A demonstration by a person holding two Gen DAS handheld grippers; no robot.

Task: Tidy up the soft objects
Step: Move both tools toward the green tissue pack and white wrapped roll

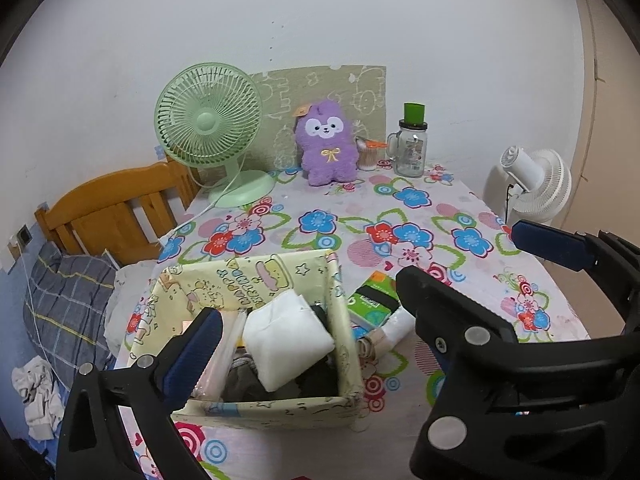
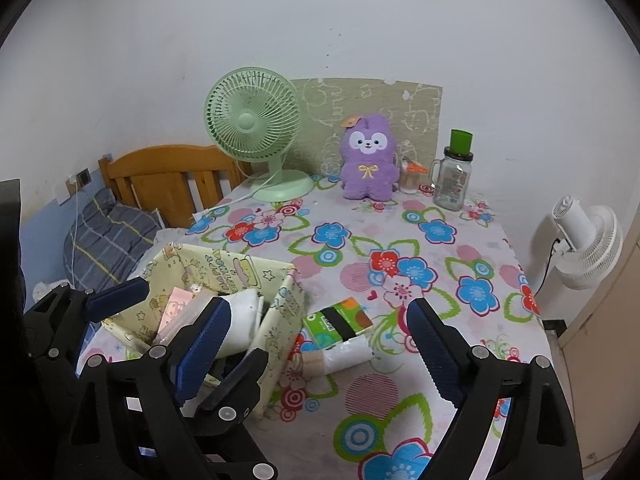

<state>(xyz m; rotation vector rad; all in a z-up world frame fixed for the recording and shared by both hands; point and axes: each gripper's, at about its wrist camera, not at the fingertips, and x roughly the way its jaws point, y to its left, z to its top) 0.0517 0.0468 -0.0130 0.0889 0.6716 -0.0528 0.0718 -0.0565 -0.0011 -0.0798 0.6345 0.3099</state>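
- One pale yellow cartoon-print fabric box at the near left of the floral-clothed surface, open-topped, walls slumping slightly.
- Inside: folded white cloth propped uppermost, dark garments beneath, clear plastic-wrapped packet against the left wall, pink item tucked behind.
- Just right of the box, outside it: green tissue pack and white roll, lying flat.
- Far back, well apart from the box: purple plush toy upright against a patterned board, clear handled jar with green lid to its right, small cotton-swab cup between them, contents too small to tell.
- Mint desk fan at back left.
- Left gripper over the box, jaws spread wide, gripping nothing.
- Right gripper beside it, jaws wide apart, nothing held.
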